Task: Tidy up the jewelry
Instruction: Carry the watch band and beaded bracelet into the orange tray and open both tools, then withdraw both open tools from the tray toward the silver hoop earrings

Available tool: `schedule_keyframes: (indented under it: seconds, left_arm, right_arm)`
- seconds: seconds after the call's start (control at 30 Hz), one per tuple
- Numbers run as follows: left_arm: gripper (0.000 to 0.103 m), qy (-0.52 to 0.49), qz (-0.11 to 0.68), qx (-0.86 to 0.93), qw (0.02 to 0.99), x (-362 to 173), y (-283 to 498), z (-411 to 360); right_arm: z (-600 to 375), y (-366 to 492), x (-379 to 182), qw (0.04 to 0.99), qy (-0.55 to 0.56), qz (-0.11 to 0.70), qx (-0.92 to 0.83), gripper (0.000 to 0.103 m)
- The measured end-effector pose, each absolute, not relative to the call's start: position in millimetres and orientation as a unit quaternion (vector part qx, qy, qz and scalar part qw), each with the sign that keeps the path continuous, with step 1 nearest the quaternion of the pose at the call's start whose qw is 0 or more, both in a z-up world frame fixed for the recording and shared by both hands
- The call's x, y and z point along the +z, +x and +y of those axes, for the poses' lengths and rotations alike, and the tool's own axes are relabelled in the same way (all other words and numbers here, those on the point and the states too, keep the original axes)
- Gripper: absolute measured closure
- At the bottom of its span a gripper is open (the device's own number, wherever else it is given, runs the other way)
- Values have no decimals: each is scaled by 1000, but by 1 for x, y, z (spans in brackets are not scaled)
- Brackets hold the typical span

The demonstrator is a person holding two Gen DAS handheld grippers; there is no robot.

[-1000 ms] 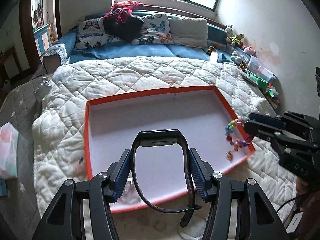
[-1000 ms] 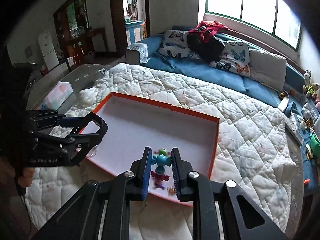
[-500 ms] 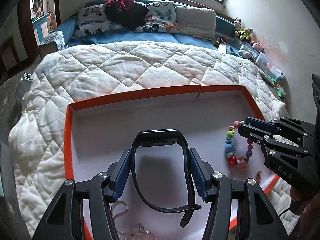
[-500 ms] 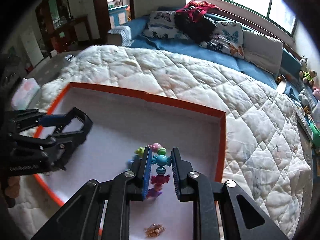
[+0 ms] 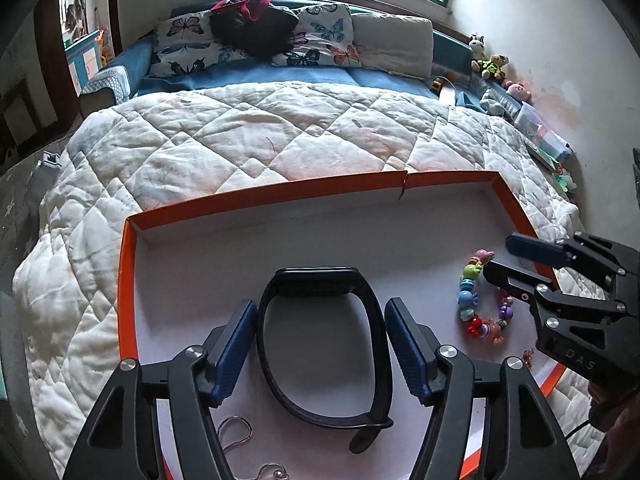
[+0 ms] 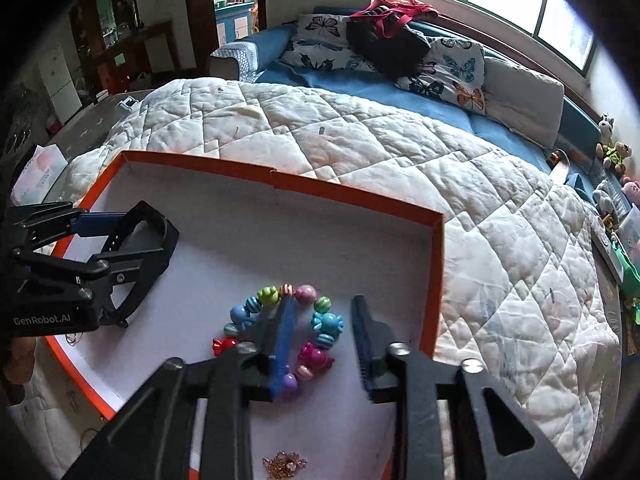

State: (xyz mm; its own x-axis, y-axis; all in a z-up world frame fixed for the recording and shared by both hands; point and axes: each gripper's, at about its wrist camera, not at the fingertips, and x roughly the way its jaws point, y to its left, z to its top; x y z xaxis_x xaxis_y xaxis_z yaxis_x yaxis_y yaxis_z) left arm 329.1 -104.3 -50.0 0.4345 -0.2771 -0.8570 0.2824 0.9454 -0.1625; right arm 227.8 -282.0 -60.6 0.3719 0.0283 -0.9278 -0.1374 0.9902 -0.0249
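A shallow tray (image 5: 264, 199) with orange walls and a white floor lies on the quilted bed; it also shows in the right wrist view (image 6: 352, 194). My left gripper (image 5: 320, 316) is shut on a black watch band (image 5: 320, 280) low over the tray floor; it also shows in the right wrist view (image 6: 150, 228). My right gripper (image 6: 323, 312) is open over a colourful bead bracelet (image 6: 316, 354) that lies flat on the tray floor. The bracelet also shows in the left wrist view (image 5: 468, 300), beside the right gripper (image 5: 496, 254).
A thin chain (image 5: 240, 436) lies in the tray's near left. A small gold piece (image 6: 285, 462) lies near the tray's front edge. The white quilt (image 6: 400, 136) surrounds the tray. Pillows (image 5: 320, 40) and toys (image 5: 490, 62) line the far side.
The right gripper has opened and let go of the bead bracelet, which now lies on the tray floor. Both grippers came lower into the tray. The left still holds the band.
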Motion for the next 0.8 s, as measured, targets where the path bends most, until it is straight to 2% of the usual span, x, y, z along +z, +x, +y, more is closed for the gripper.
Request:
schedule_keyframes:
  seconds: [0.27, 0.53, 0.8]
  left_arm:
    - [33, 4, 494, -165, 854, -27, 308, -101]
    - [33, 12, 478, -161, 864, 6, 253, -90]
    - [31, 9, 478, -159, 864, 15, 191, -73]
  right_arm:
    - [-280, 218, -39, 830, -53, 552, 57, 60]
    - [-268, 184, -10, 835, -69, 542, 74, 60]
    - [-253, 141, 1, 832, -76, 541, 95, 52]
